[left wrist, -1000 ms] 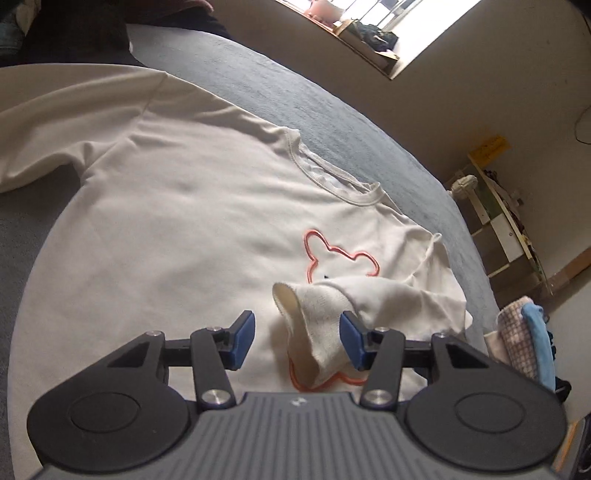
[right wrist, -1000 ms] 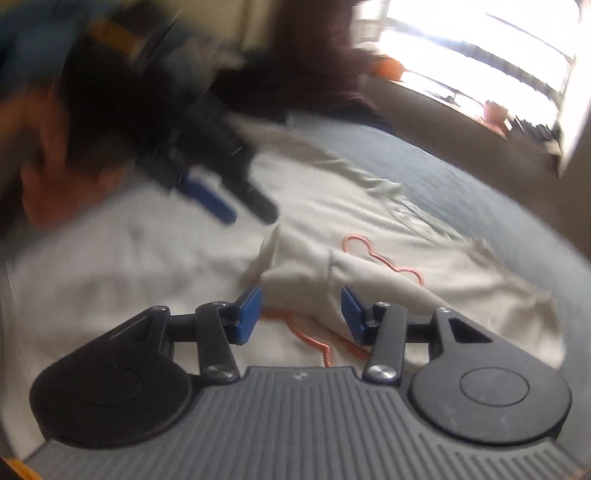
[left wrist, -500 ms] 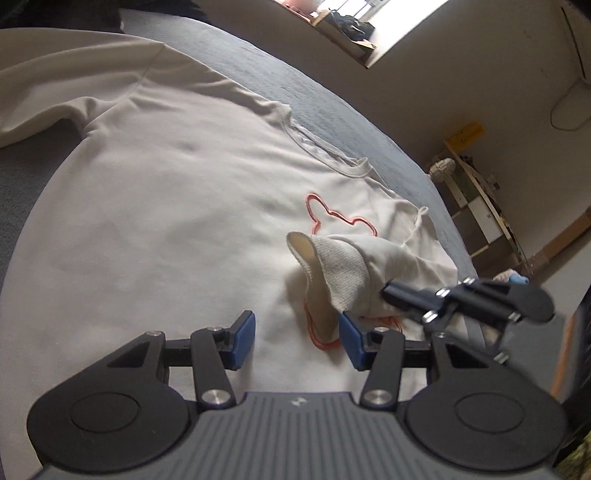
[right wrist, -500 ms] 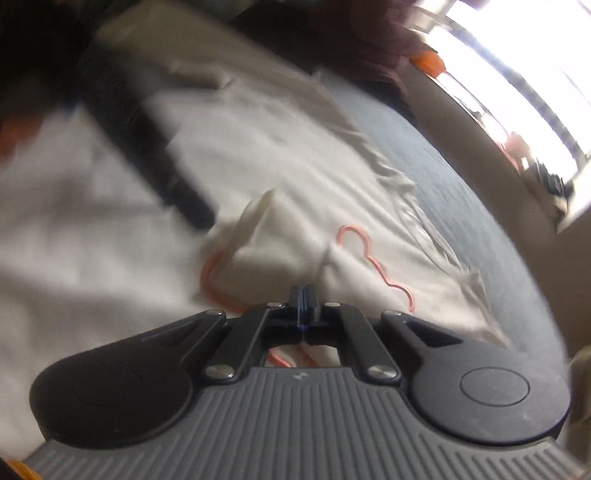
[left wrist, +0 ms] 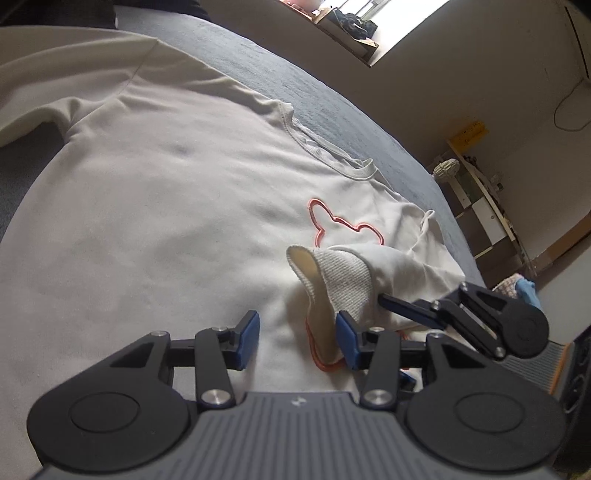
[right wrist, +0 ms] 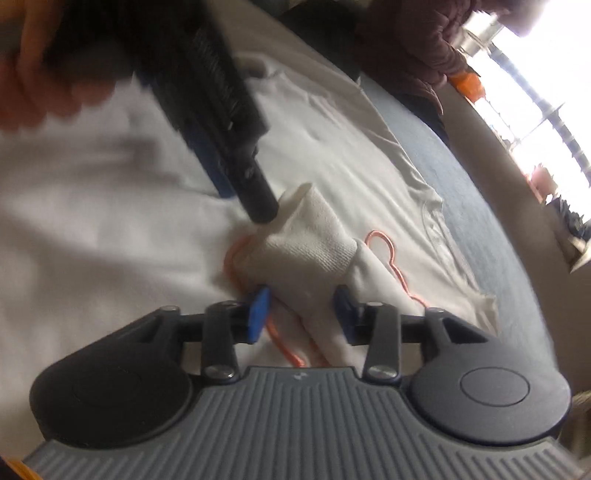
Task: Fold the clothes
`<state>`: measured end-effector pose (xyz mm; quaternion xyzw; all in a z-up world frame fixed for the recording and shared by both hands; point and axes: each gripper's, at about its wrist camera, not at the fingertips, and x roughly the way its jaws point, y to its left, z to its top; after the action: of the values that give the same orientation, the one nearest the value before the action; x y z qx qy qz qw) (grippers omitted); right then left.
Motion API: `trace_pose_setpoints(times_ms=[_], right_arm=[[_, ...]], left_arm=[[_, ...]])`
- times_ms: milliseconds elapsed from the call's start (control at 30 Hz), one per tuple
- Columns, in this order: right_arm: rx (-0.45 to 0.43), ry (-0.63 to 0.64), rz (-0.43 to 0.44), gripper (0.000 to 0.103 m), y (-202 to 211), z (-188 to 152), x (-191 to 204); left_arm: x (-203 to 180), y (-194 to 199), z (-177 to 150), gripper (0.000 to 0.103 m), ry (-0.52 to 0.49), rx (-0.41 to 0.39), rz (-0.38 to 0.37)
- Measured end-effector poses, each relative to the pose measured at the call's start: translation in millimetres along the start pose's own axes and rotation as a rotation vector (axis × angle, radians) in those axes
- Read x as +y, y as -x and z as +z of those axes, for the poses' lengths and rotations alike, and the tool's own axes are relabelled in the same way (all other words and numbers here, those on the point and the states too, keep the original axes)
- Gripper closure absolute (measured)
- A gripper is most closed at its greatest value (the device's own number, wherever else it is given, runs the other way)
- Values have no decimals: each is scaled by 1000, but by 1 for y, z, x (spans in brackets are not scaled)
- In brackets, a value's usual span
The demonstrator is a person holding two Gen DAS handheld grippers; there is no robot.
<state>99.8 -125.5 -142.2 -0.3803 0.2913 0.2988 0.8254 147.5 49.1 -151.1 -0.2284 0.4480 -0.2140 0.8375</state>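
Reopened right hand-held gripper (right wrist: pixel 301 314) astride cuff (right wrist: pixel 303 236), seemingly beside left hand-held gripper (left wrist: pixel 295 338).

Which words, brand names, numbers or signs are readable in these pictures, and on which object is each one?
No text can be read.
Yellow sign on the far wall: dark marks, too small to read.
Small emblem on the left gripper's body: a logo, no legible letters.
Sweatshirt: only an orange outline, no words.

A bright window (left wrist: pixel 364 22) tops a beige wall (left wrist: pixel 461 74); a shelf unit (left wrist: pixel 487 221) stands beside the grey bed (left wrist: pixel 332 110).
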Motion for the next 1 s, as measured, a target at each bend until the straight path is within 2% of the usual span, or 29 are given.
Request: trace_pose_setpoints(times_ms=[33, 67, 100, 167, 267, 367, 467, 600, 800, 1000], right_arm=[[10, 21, -3, 65, -5, 0, 2], [20, 41, -5, 79, -10, 0, 4], [20, 9, -3, 90, -10, 0, 0], [2, -87, 8, 95, -2, 0, -13], [-52, -233, 31, 96, 26, -2, -36], [-88, -310, 54, 96, 53, -12, -48], [-56, -301, 88, 96, 62, -30, -44], [28, -299, 92, 95, 58, -55, -30], [-33, -658, 129, 94, 68, -82, -60], [11, -572, 154, 94, 65, -88, -43]], left_arm=[[-1, 0, -1, 57, -10, 1, 5], [-2, 0, -1, 57, -17, 1, 8], [-3, 0, -2, 57, -20, 1, 9], [-2, 0, -2, 57, -18, 2, 7], [-3, 0, -1, 57, -17, 2, 6], [-3, 1, -1, 57, -19, 2, 6], [-3, 1, -2, 57, -20, 2, 6], [-9, 3, -3, 57, -34, 5, -5], [-23, 10, -6, 57, -57, 22, -66], [-33, 7, -13, 57, -38, 82, -137]])
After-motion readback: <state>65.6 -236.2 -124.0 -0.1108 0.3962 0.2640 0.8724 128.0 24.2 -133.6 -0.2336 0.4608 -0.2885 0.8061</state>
